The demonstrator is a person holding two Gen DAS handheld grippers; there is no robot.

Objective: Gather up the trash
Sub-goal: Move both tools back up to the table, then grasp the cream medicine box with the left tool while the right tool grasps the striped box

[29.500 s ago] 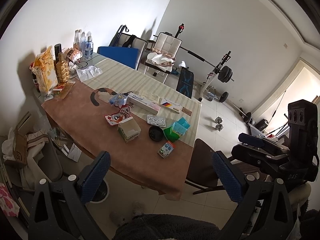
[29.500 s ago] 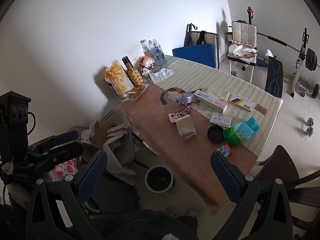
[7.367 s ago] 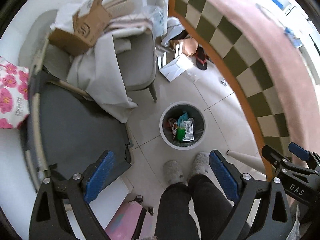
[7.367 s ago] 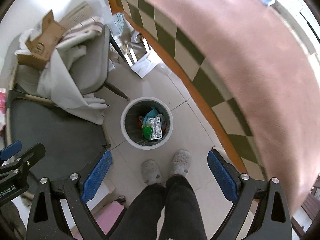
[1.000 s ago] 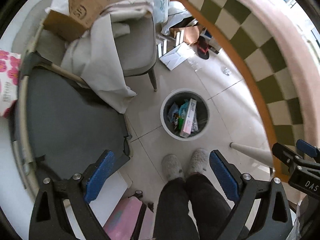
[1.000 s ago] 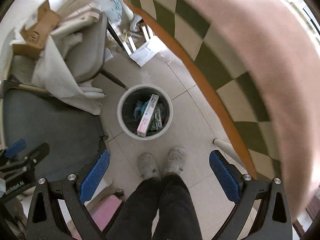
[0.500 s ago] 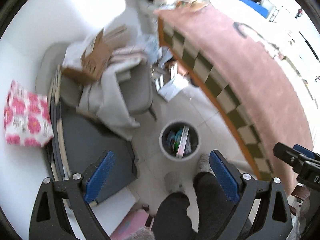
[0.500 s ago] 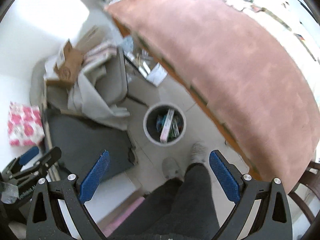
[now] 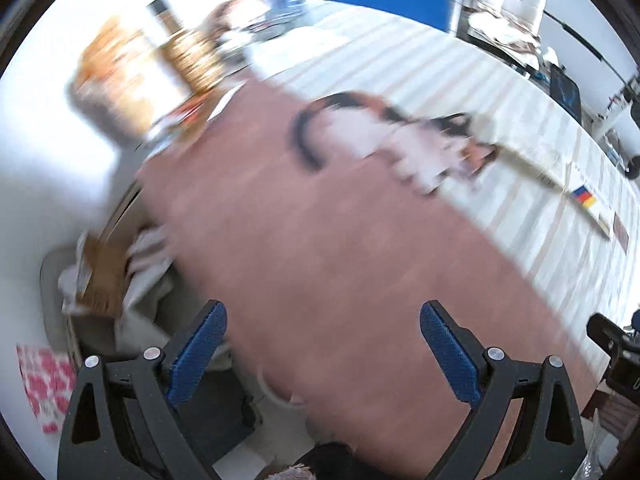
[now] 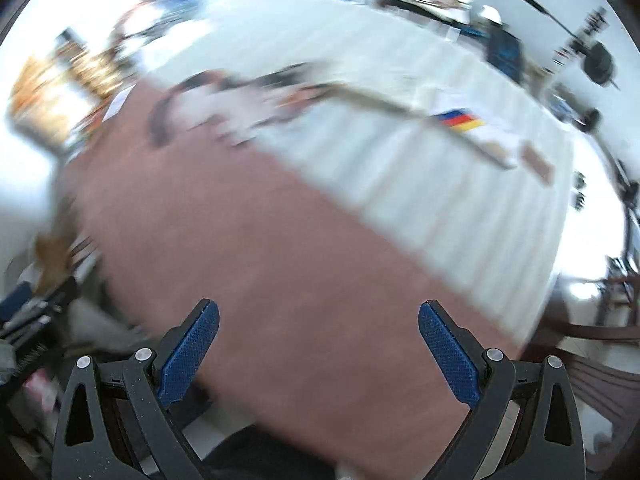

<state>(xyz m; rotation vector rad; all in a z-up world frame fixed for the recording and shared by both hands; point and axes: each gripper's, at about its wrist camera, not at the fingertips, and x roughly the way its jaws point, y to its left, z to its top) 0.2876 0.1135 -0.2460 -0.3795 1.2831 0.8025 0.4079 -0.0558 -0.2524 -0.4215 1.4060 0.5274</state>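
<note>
Both claws stand wide open with nothing between their blue pads: the left claw [image 9: 322,344] and the right claw [image 10: 318,340] each hover over the near end of the tabletop [image 9: 340,264], looking along it. Both views are smeared by motion blur, so no writing can be read anywhere.

The near half of the tabletop is covered by a plain reddish-brown cloth [image 10: 280,248]; the far half by a pale striped cloth [image 9: 460,92]. Printed across the seam between the two is one cat figure [image 9: 384,136] in black, orange and white.

One piece of possible trash is clear: a long, flat, pale box [image 10: 468,128] with a blue, red and yellow striped patch on its lid, lying on the striped cloth to the right of the cat figure. It also shows in the left view [image 9: 584,200]. Just beyond its far end lies one small brown rectangle [image 10: 538,162], too blurred to identify.

At the far left corner of the tabletop stand one yellow-orange bag [image 9: 120,80] and one gold-textured bottle with a dark cap [image 9: 188,48], side by side, with more blurred clutter behind them. Below the left edge of the tabletop, one brown cardboard box [image 9: 100,276] sits on pale cloth.
</note>
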